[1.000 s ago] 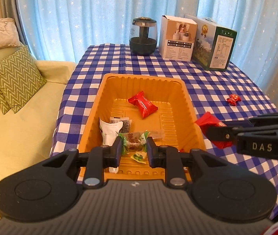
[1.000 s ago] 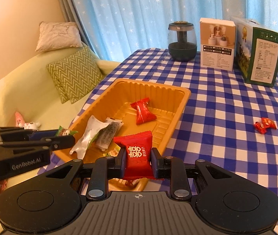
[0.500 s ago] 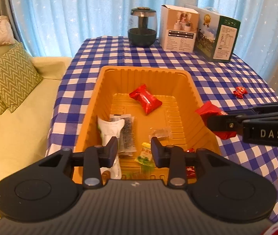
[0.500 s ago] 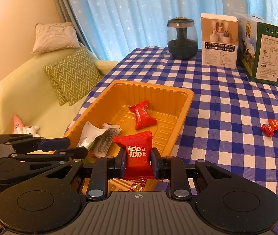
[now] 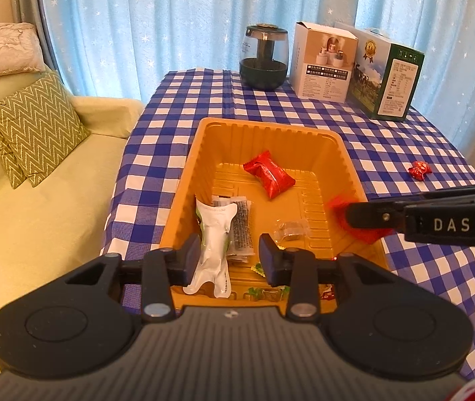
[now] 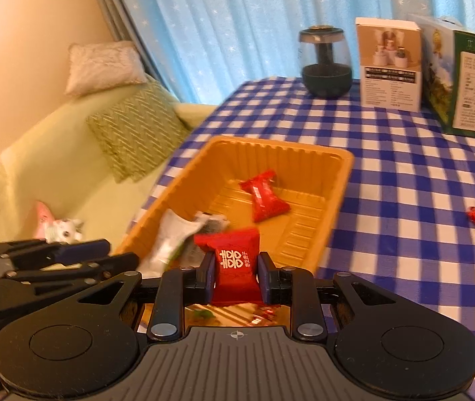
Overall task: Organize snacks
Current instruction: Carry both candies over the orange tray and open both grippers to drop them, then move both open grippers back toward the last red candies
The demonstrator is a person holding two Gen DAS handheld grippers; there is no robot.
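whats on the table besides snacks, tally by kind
boxes: 2, a white box and a green box
glass jar: 1
orange tray: 1
total: 4

The orange tray [image 5: 347,163] at frame centre looks like thin, glossy moulded plastic with ribbed walls. Its red candy wrapper [image 5: 269,173] is shiny foil. A woven checked cloth [image 5: 404,140] covers the table. The jar [image 5: 262,56] at upper centre is clear glass; both boxes [image 5: 324,63] beside it are printed cardboard. The left gripper [image 5: 229,257] is matt black plastic.
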